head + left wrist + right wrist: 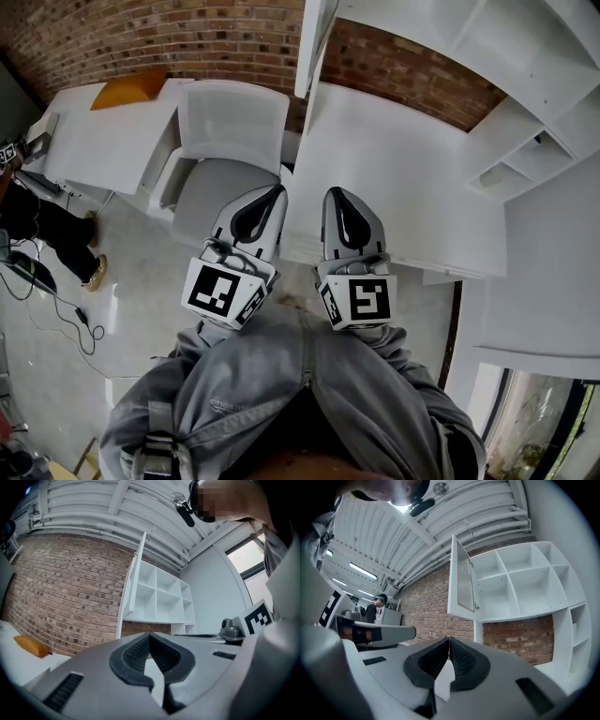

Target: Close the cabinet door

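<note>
The cabinet door point(461, 576) stands open and upright, hinged at the left edge of the white cabinet point(525, 583); it lies ahead of and above both tools; right gripper point(449, 640) and left gripper point(150, 635) are closed and empty; the right is judged slightly nearer.

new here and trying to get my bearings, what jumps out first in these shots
A white wall cabinet of open cubbies stands out against the red brick wall, its white door swung wide open at its left edge. In the head view the grey left gripper and grey right gripper sit side by side, jaws shut and empty. An orange cushion-like thing lies far left.
</note>
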{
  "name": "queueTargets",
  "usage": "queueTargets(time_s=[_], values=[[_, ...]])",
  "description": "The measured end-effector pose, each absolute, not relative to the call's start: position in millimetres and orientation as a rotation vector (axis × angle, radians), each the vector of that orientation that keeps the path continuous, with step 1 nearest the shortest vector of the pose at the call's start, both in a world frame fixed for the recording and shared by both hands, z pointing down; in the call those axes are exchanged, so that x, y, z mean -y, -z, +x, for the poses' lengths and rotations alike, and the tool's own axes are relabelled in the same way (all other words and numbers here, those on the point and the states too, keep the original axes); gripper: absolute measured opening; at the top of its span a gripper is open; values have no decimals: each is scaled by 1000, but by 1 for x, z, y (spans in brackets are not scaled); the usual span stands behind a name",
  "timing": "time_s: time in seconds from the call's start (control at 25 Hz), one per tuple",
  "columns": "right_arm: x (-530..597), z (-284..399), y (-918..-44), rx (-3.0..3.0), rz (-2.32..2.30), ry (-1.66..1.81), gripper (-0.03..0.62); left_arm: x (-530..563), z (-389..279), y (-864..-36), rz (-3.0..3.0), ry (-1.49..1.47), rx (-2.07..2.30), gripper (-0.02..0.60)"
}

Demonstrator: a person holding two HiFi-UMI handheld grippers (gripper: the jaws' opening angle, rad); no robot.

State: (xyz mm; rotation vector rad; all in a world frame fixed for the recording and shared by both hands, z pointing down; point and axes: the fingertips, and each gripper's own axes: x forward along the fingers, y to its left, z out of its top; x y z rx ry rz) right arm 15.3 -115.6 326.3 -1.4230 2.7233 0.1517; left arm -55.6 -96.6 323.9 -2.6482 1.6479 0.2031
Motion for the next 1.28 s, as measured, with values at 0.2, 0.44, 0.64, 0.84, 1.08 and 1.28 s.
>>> queueTargets(time_s=[0.2, 0.44, 0.64, 0.84, 1.08, 1.28], values=[[122, 10, -330, -2741, -1382, -133, 27, 101, -62, -328, -2627, -184, -1698, 5], [130, 2, -331, -2733, -1390, -126, 26, 113, -71, -329, -2638, -191, -1691, 5], [147, -4, -320, -2714, -1435, -155, 26, 134, -76, -316, -2656, -208, -1629, 5], [167, -8, -314, -2681, -1491, -172, 26, 156, -76, -313, -2701, -210, -1557, 5], [187, -18, -315, -2650, -1557, -172, 26, 180, -84, -313, -2749, -217, -1481, 5], [199, -20, -312, -2602, -1639, -177, 27, 194, -85, -312, -2802, -221, -1390, 5]])
